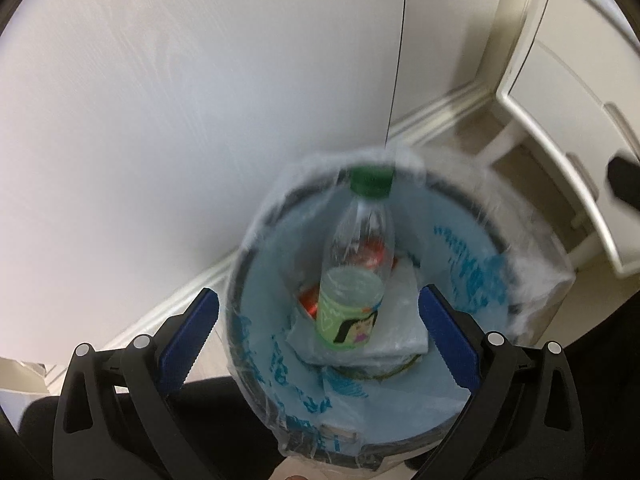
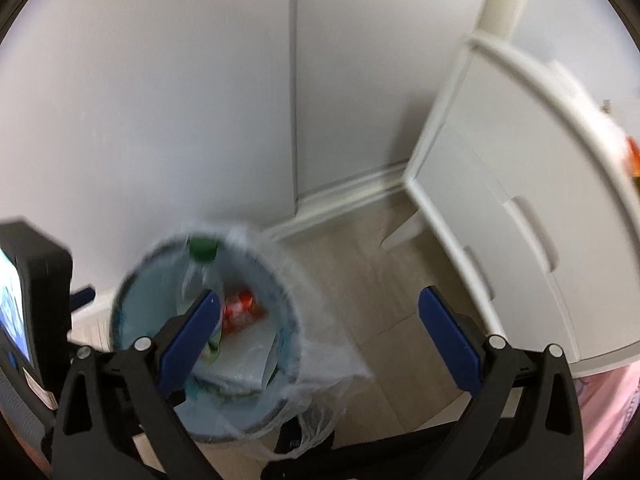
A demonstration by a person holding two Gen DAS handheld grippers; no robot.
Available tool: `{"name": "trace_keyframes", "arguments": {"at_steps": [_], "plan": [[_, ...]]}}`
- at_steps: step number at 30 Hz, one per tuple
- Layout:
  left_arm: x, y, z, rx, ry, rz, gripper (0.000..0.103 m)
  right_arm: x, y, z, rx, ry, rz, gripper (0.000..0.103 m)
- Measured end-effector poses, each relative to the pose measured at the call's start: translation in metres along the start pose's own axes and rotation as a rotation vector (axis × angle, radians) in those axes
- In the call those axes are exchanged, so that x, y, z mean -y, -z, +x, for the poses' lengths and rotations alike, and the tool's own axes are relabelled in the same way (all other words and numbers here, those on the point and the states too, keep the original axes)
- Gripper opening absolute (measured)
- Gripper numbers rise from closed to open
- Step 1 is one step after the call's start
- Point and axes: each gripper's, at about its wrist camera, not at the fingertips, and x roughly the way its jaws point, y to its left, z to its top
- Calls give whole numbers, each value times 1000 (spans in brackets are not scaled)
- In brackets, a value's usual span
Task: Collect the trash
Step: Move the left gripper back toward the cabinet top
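Observation:
A round trash bin (image 1: 472,216) lined with a clear and blue plastic bag stands on the floor by the wall. Inside it leans a clear plastic bottle (image 1: 356,264) with a green cap and a green label, resting on red packaging and a flat white wrapper (image 1: 404,320). My left gripper (image 1: 318,334) hangs above the bin, open, with nothing between its blue pads. In the right wrist view the bin (image 2: 132,280) sits at lower left with the bottle (image 2: 200,268) inside. My right gripper (image 2: 318,336) is open and empty over the bin's right edge and the floor.
A white cabinet (image 2: 520,208) on short legs stands right of the bin, also in the left view (image 1: 560,104). White wall panels and a skirting board (image 2: 344,196) lie behind. The other gripper's body with a lit screen (image 2: 24,300) shows at the left edge. Beige floor tiles (image 2: 360,280) lie between bin and cabinet.

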Motion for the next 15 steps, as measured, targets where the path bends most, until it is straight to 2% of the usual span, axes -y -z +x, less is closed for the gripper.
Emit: {"name": "trace_keyframes", "arguments": {"at_steps": [3,6,10,15], "plan": [[5,-16,-24,59,24,4,97,25,-17,-29,81,45,46,97],[21,-38,-47,98,78,33,97,52,-31,-55,140,83,90,97],[60,-74,-88,185,152,133,97,102,-43,-93,212,156,142,97],[115,-108,-130,266,247,257,97,169,-49,-119,228,276,197,97]]}}
